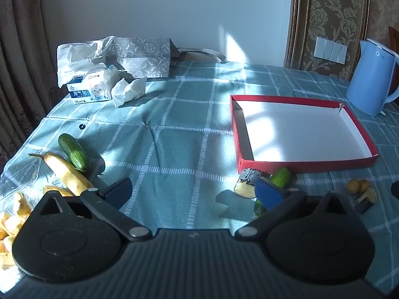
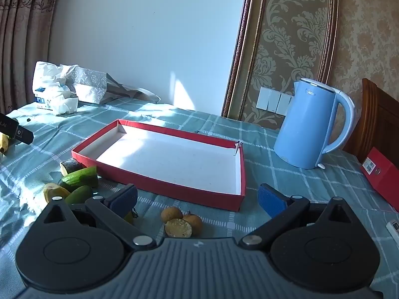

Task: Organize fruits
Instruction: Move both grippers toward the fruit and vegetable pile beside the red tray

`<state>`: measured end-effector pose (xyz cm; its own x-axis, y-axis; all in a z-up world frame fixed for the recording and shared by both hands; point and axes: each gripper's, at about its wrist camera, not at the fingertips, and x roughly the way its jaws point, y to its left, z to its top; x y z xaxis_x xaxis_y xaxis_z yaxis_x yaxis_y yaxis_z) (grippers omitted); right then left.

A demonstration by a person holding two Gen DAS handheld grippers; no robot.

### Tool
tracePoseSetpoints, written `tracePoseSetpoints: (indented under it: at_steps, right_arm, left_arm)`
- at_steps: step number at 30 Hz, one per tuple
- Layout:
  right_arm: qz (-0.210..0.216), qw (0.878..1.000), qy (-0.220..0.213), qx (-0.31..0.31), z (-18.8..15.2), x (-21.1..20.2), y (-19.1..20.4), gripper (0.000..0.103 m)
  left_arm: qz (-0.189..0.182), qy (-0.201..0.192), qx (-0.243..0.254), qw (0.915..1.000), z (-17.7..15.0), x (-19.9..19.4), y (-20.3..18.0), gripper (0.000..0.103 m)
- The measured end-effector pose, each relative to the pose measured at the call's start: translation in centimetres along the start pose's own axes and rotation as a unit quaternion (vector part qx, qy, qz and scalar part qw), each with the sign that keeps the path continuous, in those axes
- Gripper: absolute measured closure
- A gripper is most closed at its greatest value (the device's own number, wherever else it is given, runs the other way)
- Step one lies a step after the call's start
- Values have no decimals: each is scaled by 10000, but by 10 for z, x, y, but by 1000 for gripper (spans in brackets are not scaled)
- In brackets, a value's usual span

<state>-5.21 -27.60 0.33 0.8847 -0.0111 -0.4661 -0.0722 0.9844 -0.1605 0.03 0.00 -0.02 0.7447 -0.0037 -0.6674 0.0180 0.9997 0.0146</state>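
Observation:
A shallow red box point(image 1: 306, 162) with a white inside lies empty on the checked tablecloth; it also shows in the right wrist view point(image 2: 164, 189). My left gripper point(image 1: 194, 191) is open and empty above the cloth. Left of it lie a banana point(image 1: 67, 172) and a cucumber point(image 1: 73, 152). By its right finger lie a cucumber piece point(image 1: 281, 177) and a dark-skinned fruit piece point(image 1: 245, 183). My right gripper point(image 2: 197, 199) is open and empty just before the box. Small brown round fruits point(image 2: 180, 220) lie between its fingers. Cucumber pieces point(image 2: 79, 178) lie by its left finger.
A blue kettle point(image 2: 306, 129) stands at the back right. Tissue packs and a patterned bag point(image 1: 139, 57) sit at the back left. A clear bag of yellow fruit pieces point(image 1: 12, 214) lies at the left edge. A red carton point(image 2: 381, 174) lies far right.

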Motion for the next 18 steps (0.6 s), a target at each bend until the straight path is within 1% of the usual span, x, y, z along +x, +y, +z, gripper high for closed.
tracePoseSetpoints:
  at_steps: [2,3,4,5,6,7,8,10,12,14,15,18]
  right_arm:
    - [-13,10000,-41,8,1,-1,-1,0]
    - [-14,10000,-58,17,2,-2,-2,0]
    - [-11,10000,-68,26,2,-3,-4,0]
    - [-13,10000,-70,36,3,-4,-5,0]
    - [-14,10000,-66,39,1,-4,-2,0]
    - [-14,10000,-65,52,1,-3,0,0]
    - [-9,10000,-58,64,-1,-2,1,0]
    - [-17,10000,-53,69,-1,-1,1,0]
    - [-26,10000,-61,29,1,-1,5,0]
    - [52,10000,-45,34,6,-1,0,0]
    - [65,9999,-57,60,7,0,0,0]
    - [170,9998,-46,64,15,4,4,0]
  left_arm:
    - [-22,-3,-43,10000,0,0,2,0]
    - [-27,-46,-142,9999,-6,-1,4,0]
    - [-49,41,-150,9999,-5,1,0,0]
    - [-61,86,-67,9999,-5,2,-4,0]
    - [11,83,74,9999,-6,2,-9,0]
    - [110,104,70,9999,-8,3,-12,0]
    - [43,158,-63,9998,-8,3,-13,0]
    - [-385,295,-331,9983,-7,0,-14,0]
    - [-412,304,-533,9973,-5,-4,-15,0]
    - [-665,279,-742,9946,0,-10,-18,0]
    - [-731,289,-816,9936,3,-12,-20,0]
    - [-842,266,-782,9930,10,-21,-35,0]
